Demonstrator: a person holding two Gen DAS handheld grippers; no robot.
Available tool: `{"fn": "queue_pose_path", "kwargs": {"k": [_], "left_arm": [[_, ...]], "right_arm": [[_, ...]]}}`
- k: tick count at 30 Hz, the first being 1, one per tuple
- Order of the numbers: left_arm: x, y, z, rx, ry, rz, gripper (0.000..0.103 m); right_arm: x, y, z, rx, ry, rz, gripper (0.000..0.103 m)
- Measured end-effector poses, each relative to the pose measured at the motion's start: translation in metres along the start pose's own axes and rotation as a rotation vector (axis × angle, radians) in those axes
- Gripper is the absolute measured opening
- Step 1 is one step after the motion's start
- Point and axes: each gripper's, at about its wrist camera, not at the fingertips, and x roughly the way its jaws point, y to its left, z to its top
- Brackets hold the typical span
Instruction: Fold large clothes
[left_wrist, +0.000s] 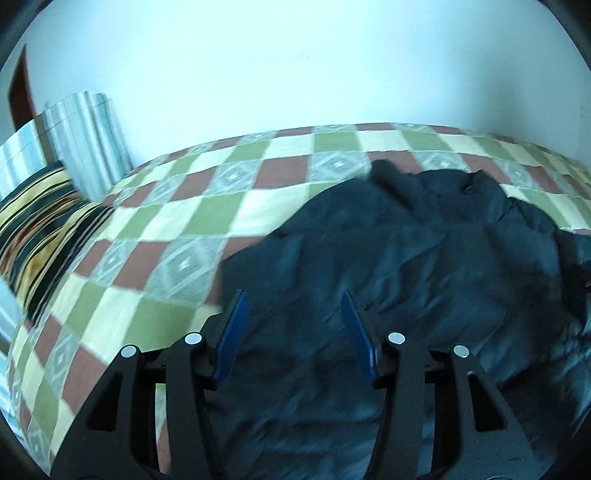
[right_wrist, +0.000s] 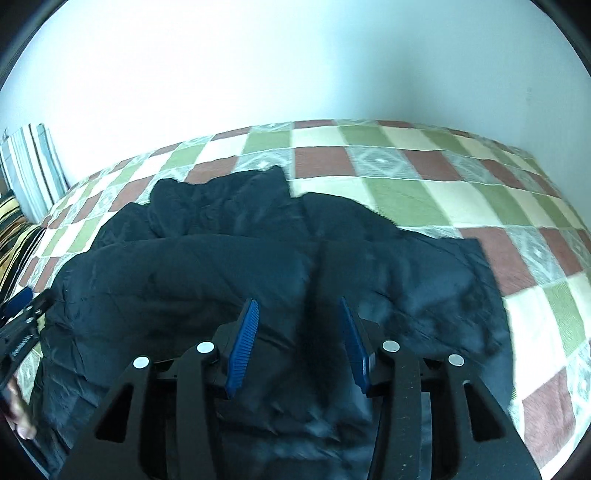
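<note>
A large dark navy padded garment (left_wrist: 388, 258) lies crumpled on the checked bedspread (left_wrist: 177, 221). My left gripper (left_wrist: 293, 295) hovers over its near left part, blue pads apart, nothing between them. In the right wrist view the same garment (right_wrist: 221, 266) spreads across the bed, a fold running down its middle. My right gripper (right_wrist: 297, 302) stands above that fold with its blue pads apart and no cloth pinched. The left gripper (right_wrist: 22, 317) and a hand show at the left edge of the right wrist view.
A dark yellow-striped pillow (left_wrist: 40, 221) and a blue-striped pillow (left_wrist: 85, 140) sit at the bed's left end against the white wall (left_wrist: 295, 74). Bare checked bedspread (right_wrist: 480, 192) stretches beyond and to the right of the garment.
</note>
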Motion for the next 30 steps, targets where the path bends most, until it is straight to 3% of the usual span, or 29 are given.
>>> {"fn": "queue_pose_path", "kwargs": {"k": [4,13,19,24,30], "left_arm": [[0.027,-0.026,0.007,0.017,0.043,-0.047,0.053],[0.074,-0.047,-0.015,0.078,0.138,-0.029,0.054],[0.049,-0.042,-0.01,0.063,0.107,0.01,0.053],[0.019,-0.031,-0.019,0.007,0.07,-0.015,0.054],[0.042,-0.035,-0.033,0.008,0.142,-0.043,0.056]], "right_arm": [[0.029,0.02,0.004,-0.043,0.031,0.005,0.045],[0.067,0.029,-0.013,-0.099,0.076,-0.04,0.046],[0.043,0.032,-0.008,-0.09,0.036,-0.042,0.046],[0.011,0.036,-0.02,-0.098,-0.005,-0.022,0.047],[0.033,0.038,-0.038,-0.107,0.057,-0.042,0.053]]}}
